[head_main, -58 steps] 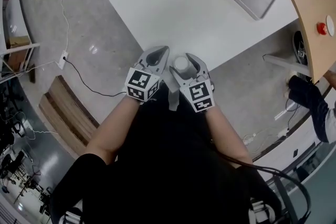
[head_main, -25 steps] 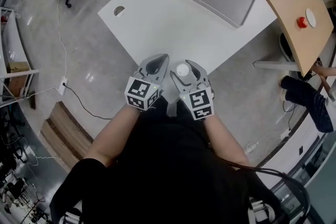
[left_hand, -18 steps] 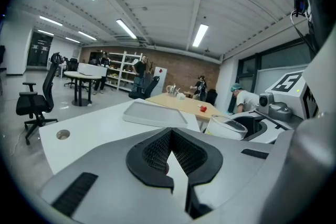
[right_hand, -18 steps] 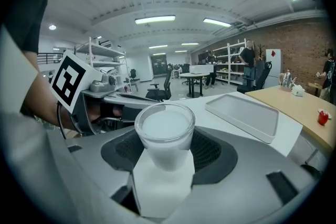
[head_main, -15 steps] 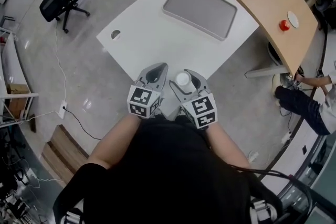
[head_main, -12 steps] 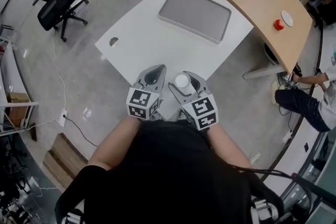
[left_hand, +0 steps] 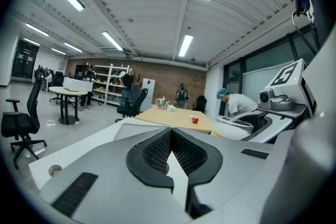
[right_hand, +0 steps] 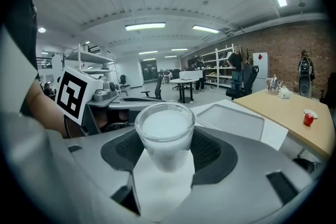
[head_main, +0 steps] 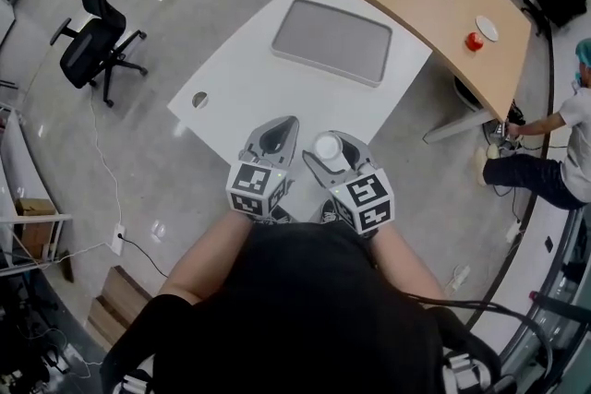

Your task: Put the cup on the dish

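Observation:
A small clear cup (head_main: 327, 146) with white contents stands upright between the jaws of my right gripper (head_main: 330, 152), which is shut on it. In the right gripper view the cup (right_hand: 165, 134) fills the middle, its lower part clamped by the black pads (right_hand: 210, 150). My left gripper (head_main: 275, 138) is close beside it on the left, shut with nothing in it; its tips (left_hand: 169, 132) meet. Both hang over the near corner of the white table (head_main: 249, 78). A grey rectangular tray (head_main: 332, 41) lies on the far half of the table.
A curved wooden table (head_main: 443, 0) at the right carries a small white plate (head_main: 487, 28) and a red object (head_main: 474, 41). Office chairs (head_main: 92, 41) stand on the floor at the left. A person (head_main: 554, 161) crouches at the far right.
The grippers stay side by side with the cup still in the right one. The view has pulled back and turned, so the table and tray now sit farther off.

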`<control>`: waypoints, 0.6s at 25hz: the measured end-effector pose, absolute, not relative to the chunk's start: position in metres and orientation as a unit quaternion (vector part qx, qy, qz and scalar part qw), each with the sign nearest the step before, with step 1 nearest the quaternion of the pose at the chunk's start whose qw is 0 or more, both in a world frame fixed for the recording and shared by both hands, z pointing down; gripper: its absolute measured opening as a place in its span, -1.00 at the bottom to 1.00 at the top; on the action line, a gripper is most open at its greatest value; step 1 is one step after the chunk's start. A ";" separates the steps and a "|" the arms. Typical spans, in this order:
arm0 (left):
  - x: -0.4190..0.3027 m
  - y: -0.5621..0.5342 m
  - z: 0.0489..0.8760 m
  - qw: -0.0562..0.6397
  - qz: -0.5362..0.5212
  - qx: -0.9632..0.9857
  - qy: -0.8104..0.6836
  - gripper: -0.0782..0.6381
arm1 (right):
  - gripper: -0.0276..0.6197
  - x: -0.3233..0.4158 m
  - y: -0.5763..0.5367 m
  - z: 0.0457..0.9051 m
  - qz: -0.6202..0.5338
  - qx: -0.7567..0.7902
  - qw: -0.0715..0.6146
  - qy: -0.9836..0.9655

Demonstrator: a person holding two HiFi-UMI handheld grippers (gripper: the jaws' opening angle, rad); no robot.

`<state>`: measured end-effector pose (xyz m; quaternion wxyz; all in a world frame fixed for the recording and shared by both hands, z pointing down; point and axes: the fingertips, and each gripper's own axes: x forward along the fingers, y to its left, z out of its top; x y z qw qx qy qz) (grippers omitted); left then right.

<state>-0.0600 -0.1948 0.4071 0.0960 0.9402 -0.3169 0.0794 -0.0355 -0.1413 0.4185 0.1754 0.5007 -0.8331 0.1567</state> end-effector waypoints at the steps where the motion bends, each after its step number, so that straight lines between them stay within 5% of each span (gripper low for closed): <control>1: -0.060 -0.195 0.407 0.094 0.079 0.942 -0.314 -0.79 | -0.13 -0.036 -0.142 0.419 0.157 0.504 0.174 -0.831; 15: -0.053 -0.213 0.410 0.094 0.081 0.945 -0.302 -0.79 | -0.13 -0.016 -0.156 0.416 0.168 0.538 0.168 -0.809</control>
